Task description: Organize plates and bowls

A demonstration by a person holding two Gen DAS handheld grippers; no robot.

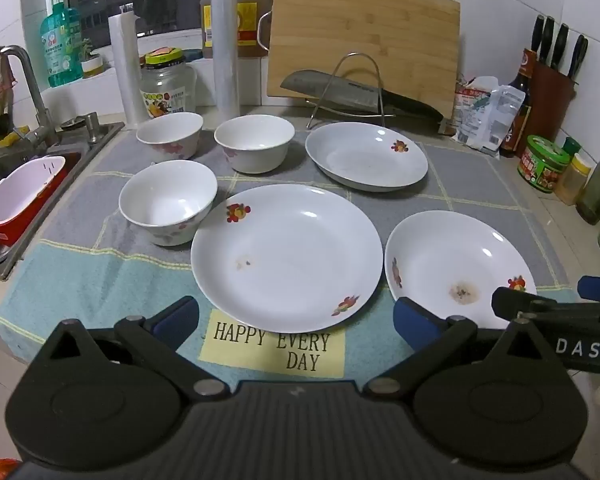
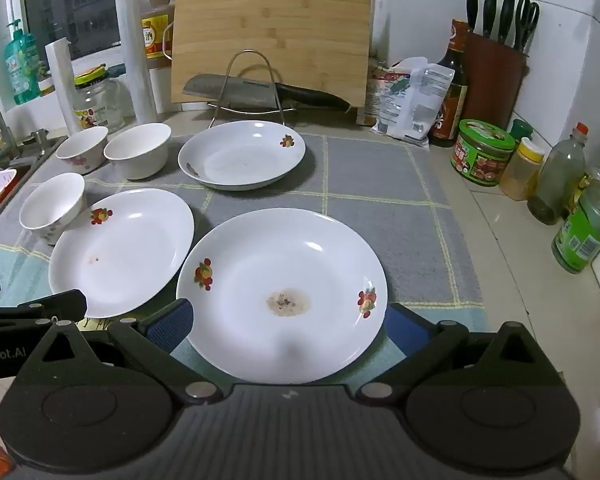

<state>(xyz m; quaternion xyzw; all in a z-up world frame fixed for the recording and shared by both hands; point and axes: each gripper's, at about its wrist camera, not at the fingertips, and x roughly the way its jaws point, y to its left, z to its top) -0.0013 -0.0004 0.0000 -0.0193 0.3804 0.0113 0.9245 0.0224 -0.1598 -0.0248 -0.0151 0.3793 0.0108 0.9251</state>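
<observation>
Three white plates with fruit prints lie on a checked mat: a middle plate [image 1: 286, 256] [image 2: 120, 248], a near right plate with a brown stain [image 1: 456, 268] [image 2: 282, 292], and a far plate [image 1: 366, 156] [image 2: 242, 154]. Three white bowls stand at the left: near [image 1: 168, 200] [image 2: 52, 206], far left [image 1: 170, 134] [image 2: 82, 146], far middle [image 1: 254, 142] [image 2: 138, 150]. My left gripper [image 1: 296, 318] is open, hovering over the middle plate's near edge. My right gripper [image 2: 286, 324] is open above the stained plate's near rim. Nothing is held.
A sink [image 1: 4, 184] with a red and white tub lies left. A cleaver on a wire rack [image 1: 356, 92] and a bamboo board [image 1: 364, 36] stand behind. Jars, bottles and a knife block [image 2: 496, 60] line the right side of the counter. The right gripper's arm [image 1: 560, 316] shows at the right edge.
</observation>
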